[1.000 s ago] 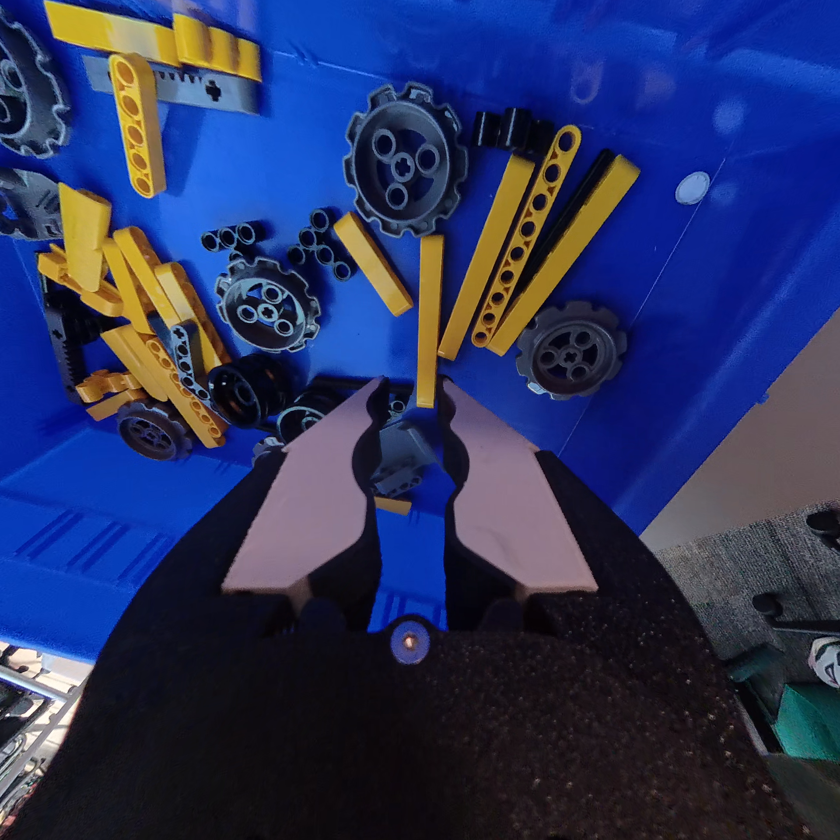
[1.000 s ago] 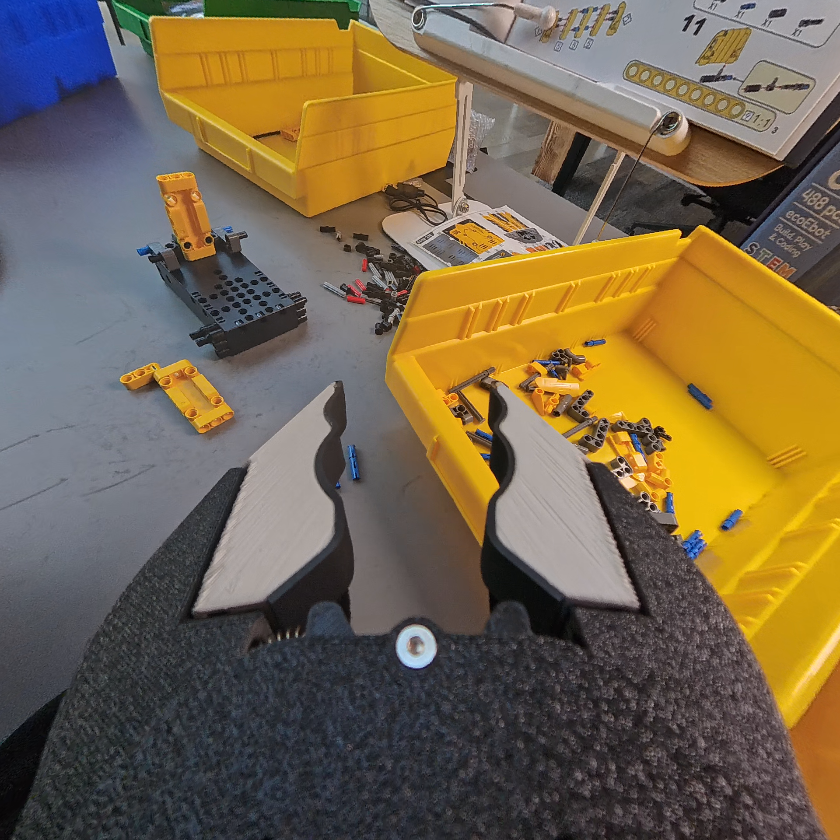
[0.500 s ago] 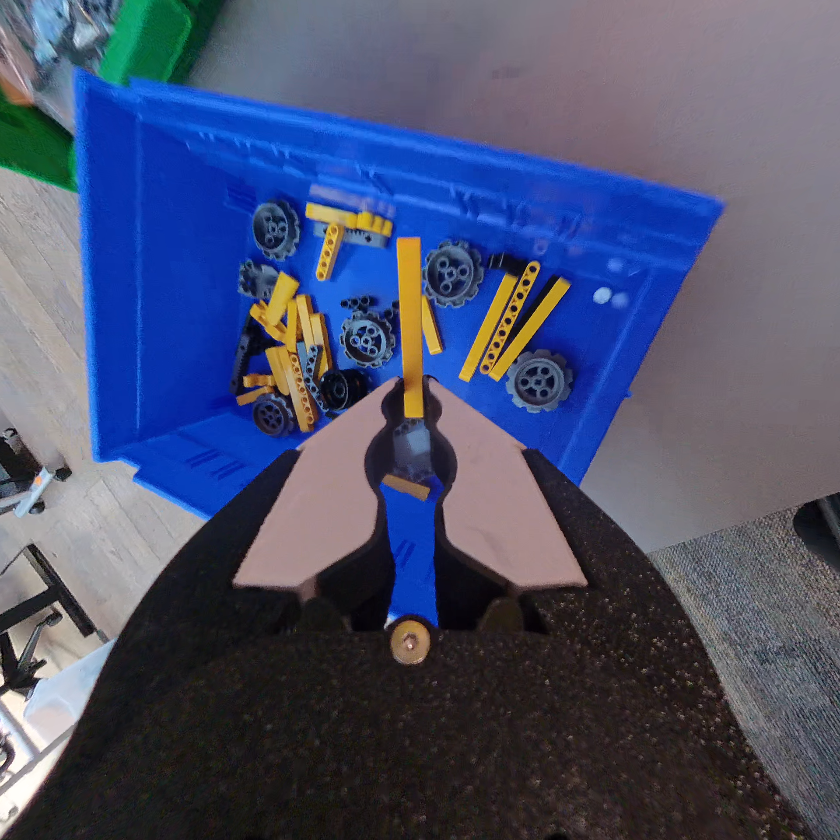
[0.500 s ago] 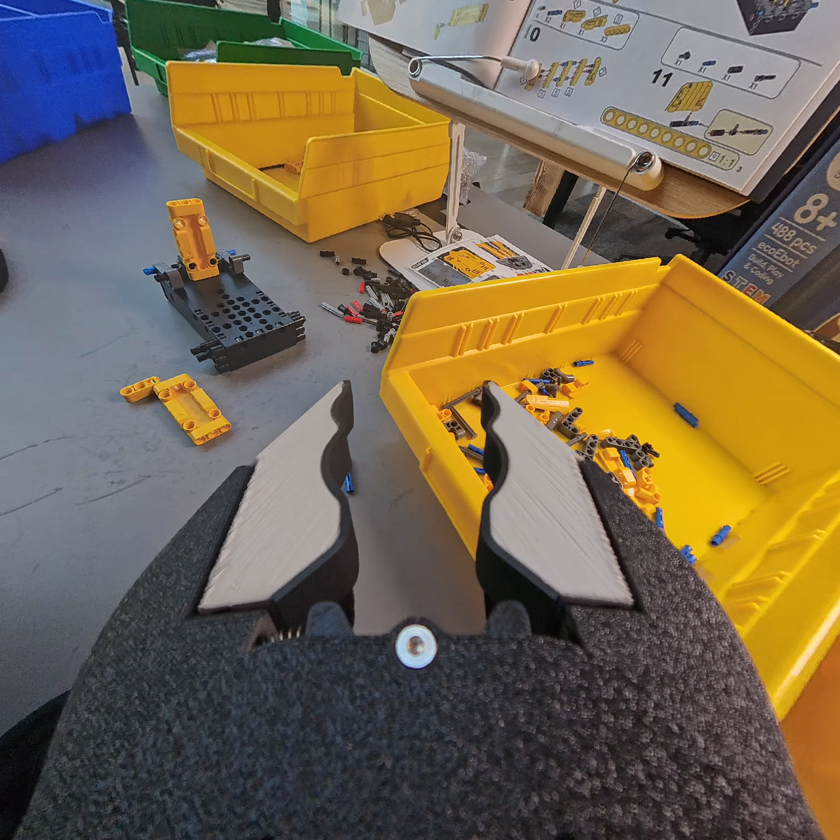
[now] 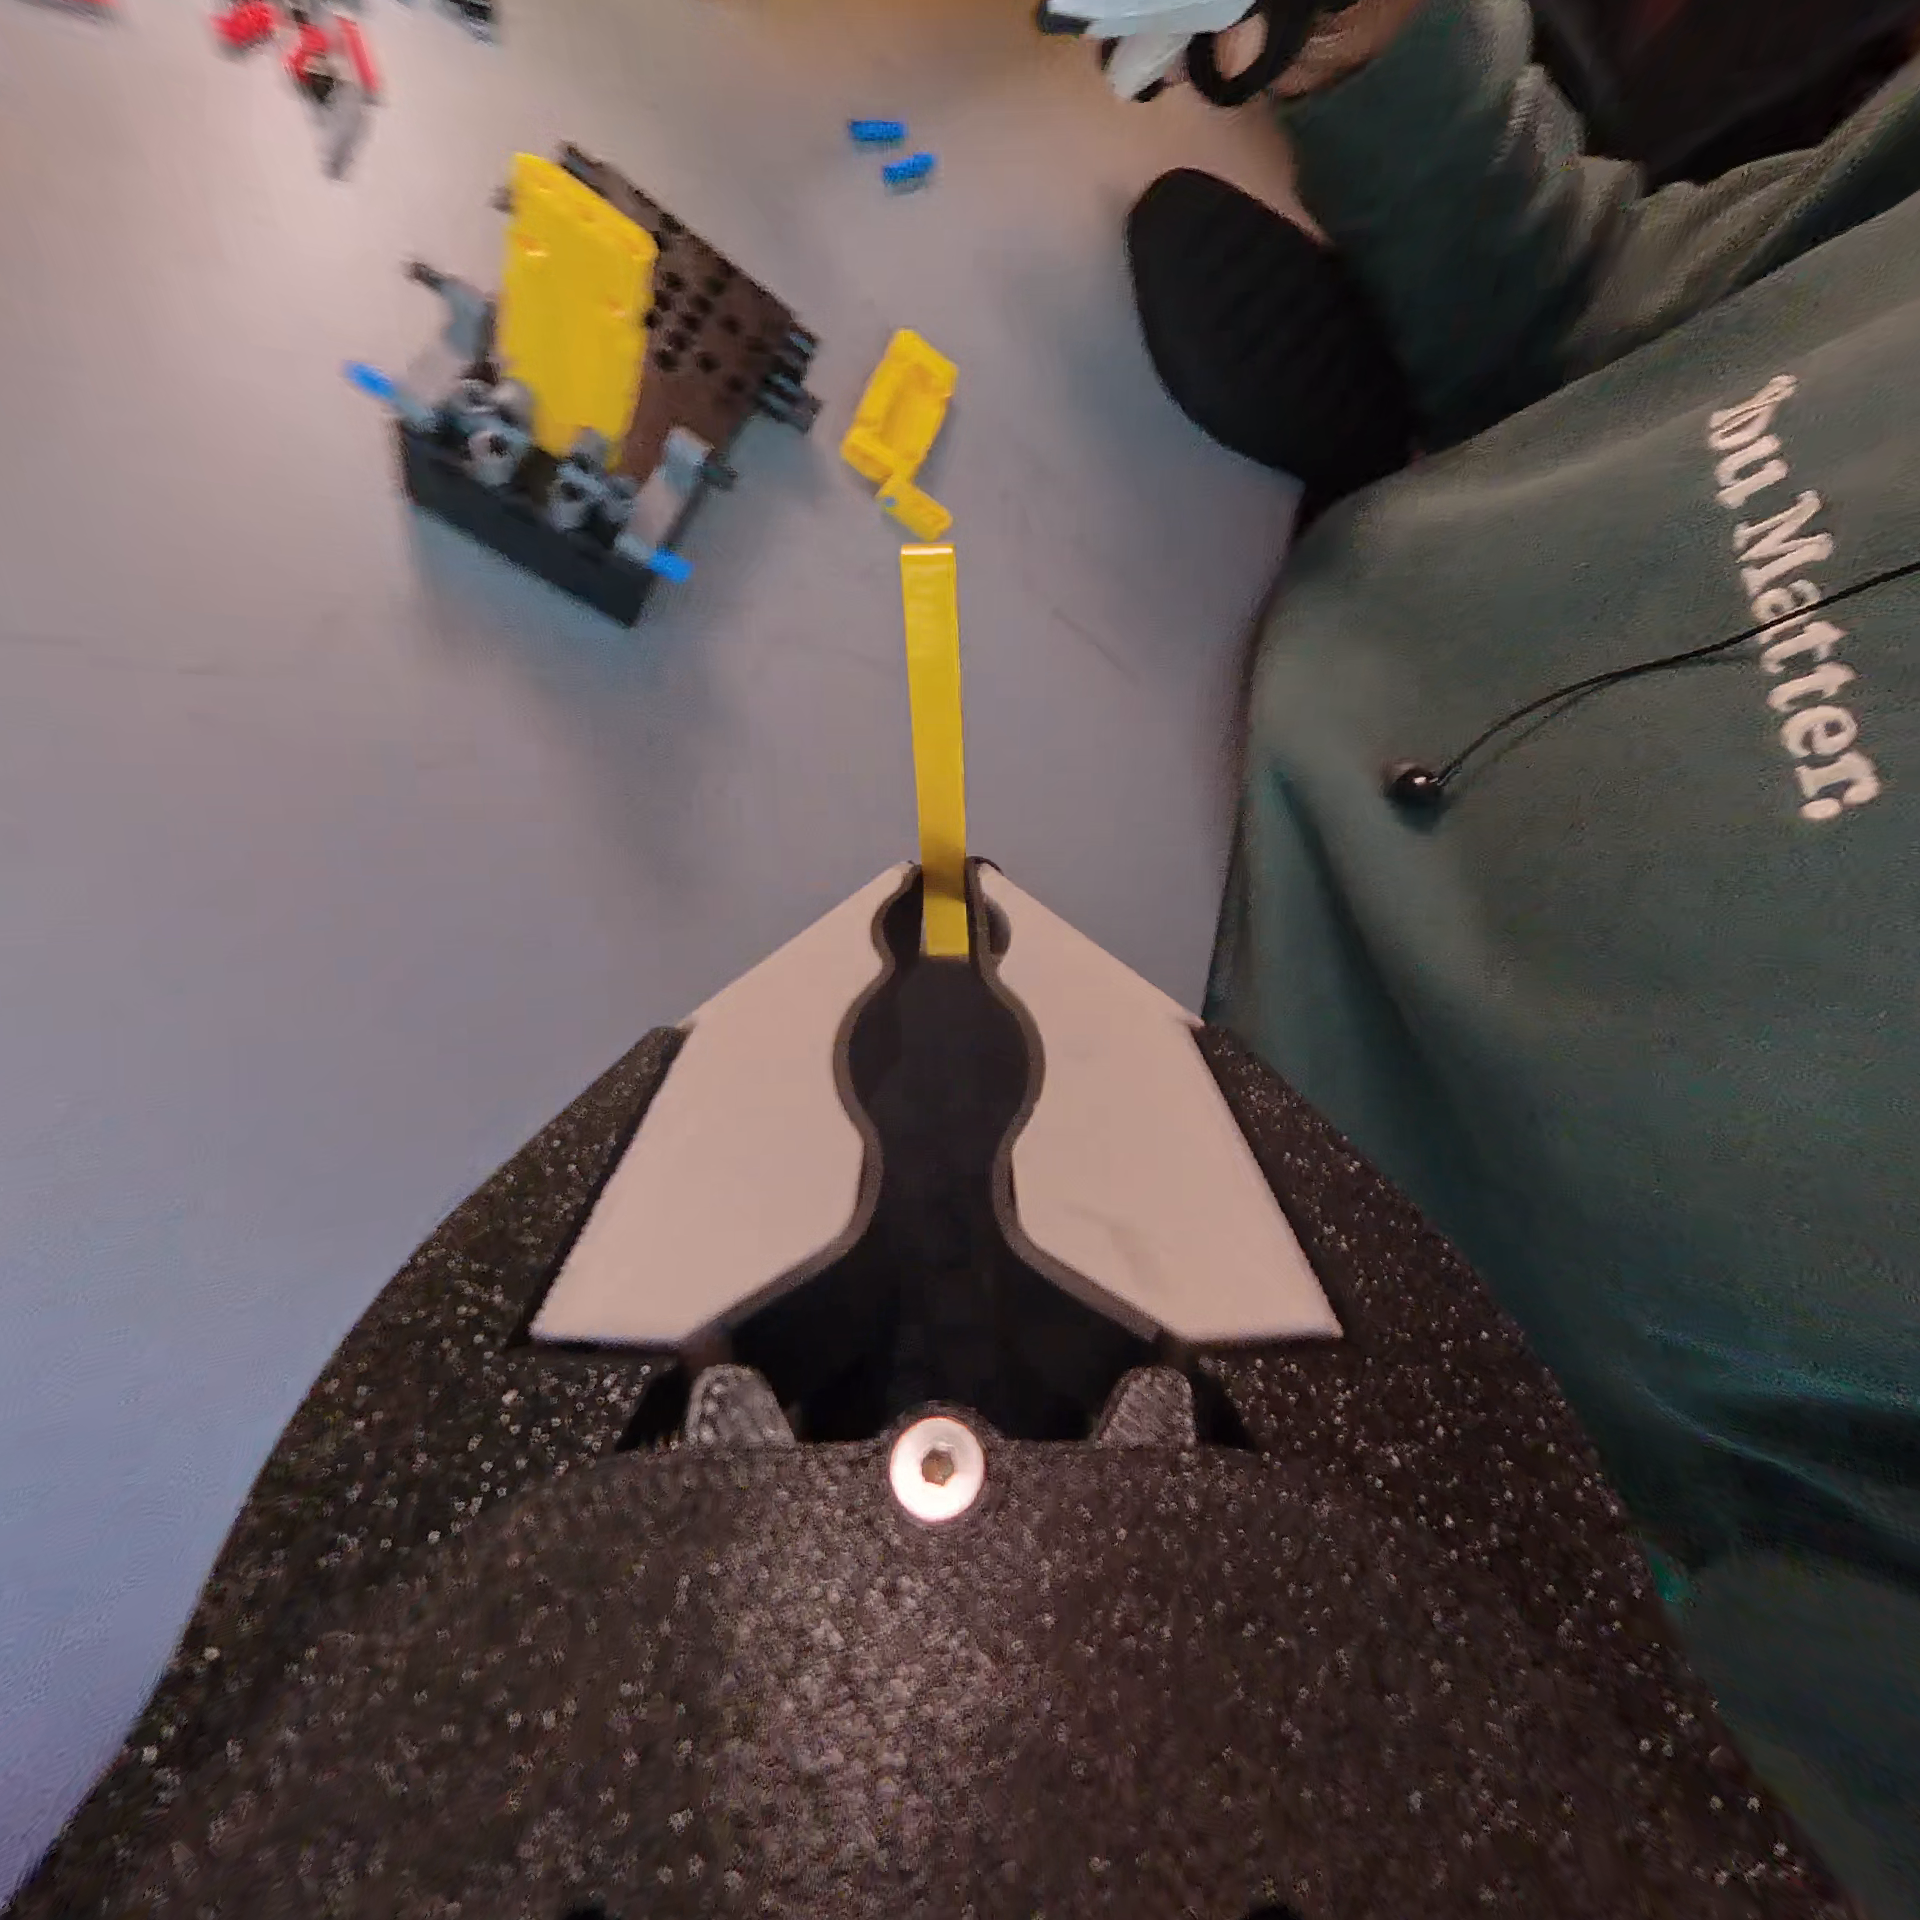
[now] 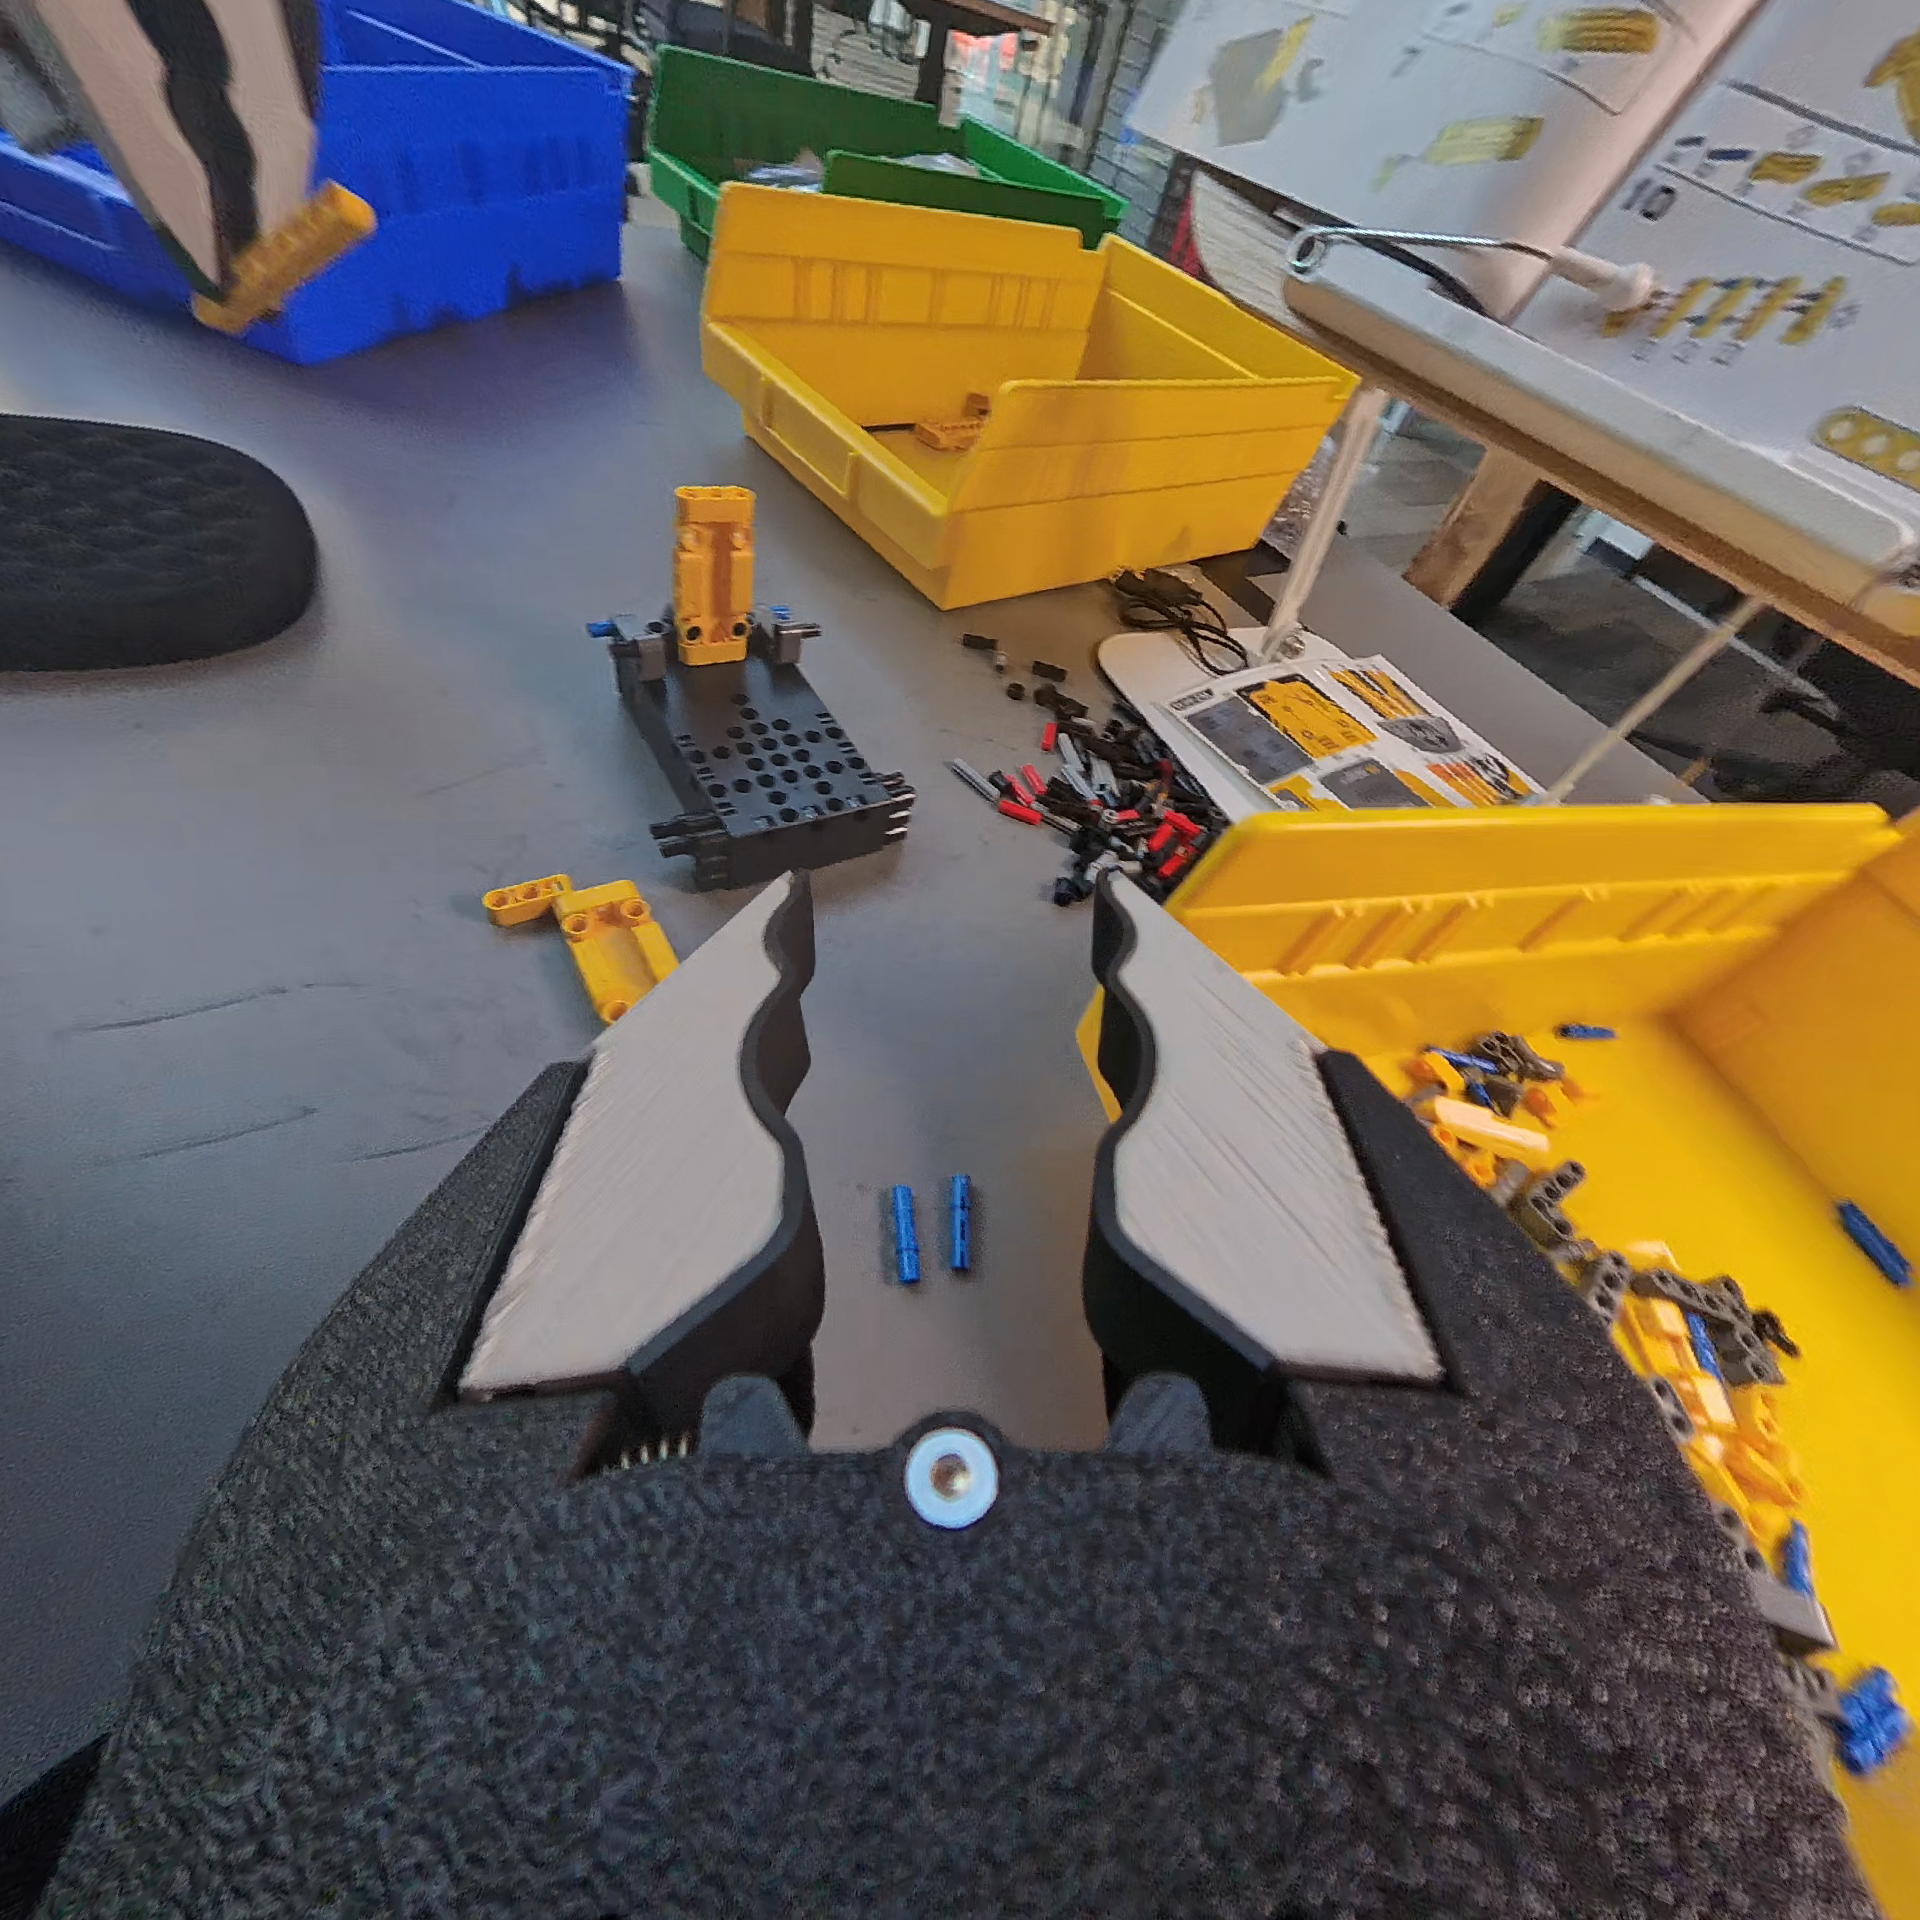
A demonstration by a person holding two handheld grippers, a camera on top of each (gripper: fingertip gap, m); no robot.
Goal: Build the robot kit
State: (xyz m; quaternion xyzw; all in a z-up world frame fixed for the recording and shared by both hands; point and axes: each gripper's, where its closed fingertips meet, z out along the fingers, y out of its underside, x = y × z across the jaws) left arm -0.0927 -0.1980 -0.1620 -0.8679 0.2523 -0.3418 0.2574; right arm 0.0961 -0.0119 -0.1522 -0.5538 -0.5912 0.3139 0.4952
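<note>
My left gripper (image 5: 943, 873) is shut on a long yellow beam (image 5: 933, 727) that sticks out ahead of its tips, held above the grey table. It also shows in the right wrist view (image 6: 223, 265) at the top left, with the beam (image 6: 291, 255) in front of the blue bin. Below it stand a black perforated base with an upright yellow block (image 5: 582, 384) and a small yellow bracket piece (image 5: 899, 426). My right gripper (image 6: 951, 899) is open and empty above the table, with two blue pins (image 6: 930, 1231) lying between its fingers. The base (image 6: 769, 769) lies just ahead of it.
A yellow bin (image 6: 1507, 883) with small parts is at the right, another yellow bin (image 6: 1039, 488) behind, blue (image 6: 468, 260) and green (image 6: 748, 125) bins farther back. Loose black and red pins (image 6: 1112, 790), a booklet (image 6: 1340, 738) and a black pad (image 6: 135, 540) lie on the table. A person's green sweatshirt (image 5: 1610, 831) fills the right. Some 25 cm of space lies between my two pairs of fingers.
My left gripper closed on the yellow beam in the blue bin, lifted it out and swung it over the table toward the black base. My right gripper drew back from the yellow bin and opened wider.
</note>
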